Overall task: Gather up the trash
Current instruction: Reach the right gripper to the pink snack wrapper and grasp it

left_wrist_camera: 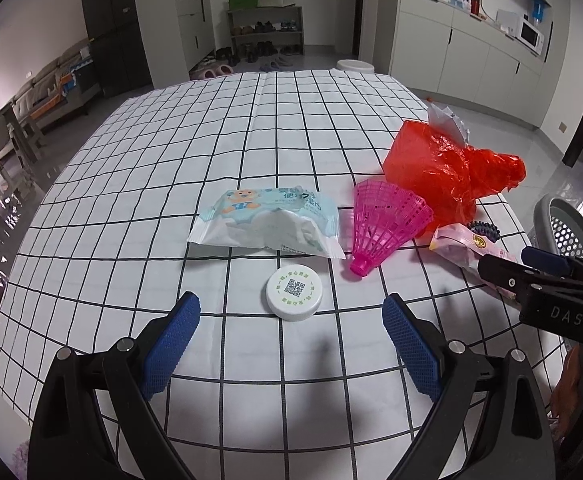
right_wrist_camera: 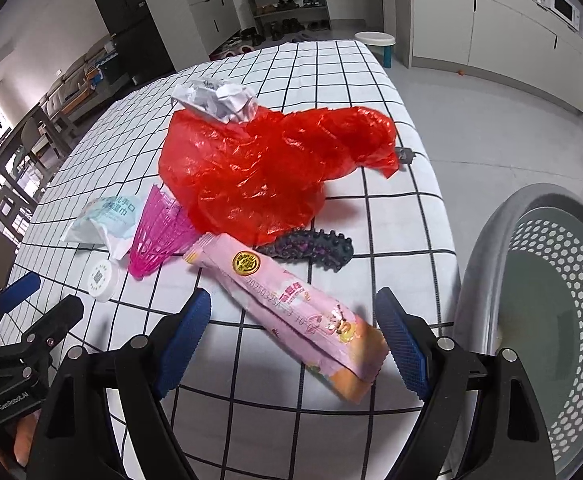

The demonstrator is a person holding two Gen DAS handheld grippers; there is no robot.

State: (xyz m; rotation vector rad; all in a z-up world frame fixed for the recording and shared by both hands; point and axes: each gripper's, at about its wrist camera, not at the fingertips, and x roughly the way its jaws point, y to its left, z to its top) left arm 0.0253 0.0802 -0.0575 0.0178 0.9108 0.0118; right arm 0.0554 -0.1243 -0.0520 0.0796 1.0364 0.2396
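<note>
On the checked tablecloth (left_wrist_camera: 171, 160) a white round cap (left_wrist_camera: 294, 294) lies just ahead of my left gripper (left_wrist_camera: 291, 312), which is open and holds nothing. Behind the cap are a wet-wipe pack (left_wrist_camera: 267, 222), a pink shuttlecock (left_wrist_camera: 387, 226) and a crumpled red plastic bag (left_wrist_camera: 447, 172). My right gripper (right_wrist_camera: 293, 308) is open and low over a long pink snack wrapper (right_wrist_camera: 291, 300). The wrapper lies slantwise between the fingers, and the pads stand clear of it. Crumpled white paper (right_wrist_camera: 215, 98) sits behind the red bag (right_wrist_camera: 263, 168).
A grey perforated basket (right_wrist_camera: 531, 280) stands beside the table's right edge, close to the right gripper. A dark spiky object (right_wrist_camera: 311, 248) lies between the wrapper and the red bag. A small grey item (right_wrist_camera: 405, 156) sits near the table's right edge. The far half of the cloth is bare.
</note>
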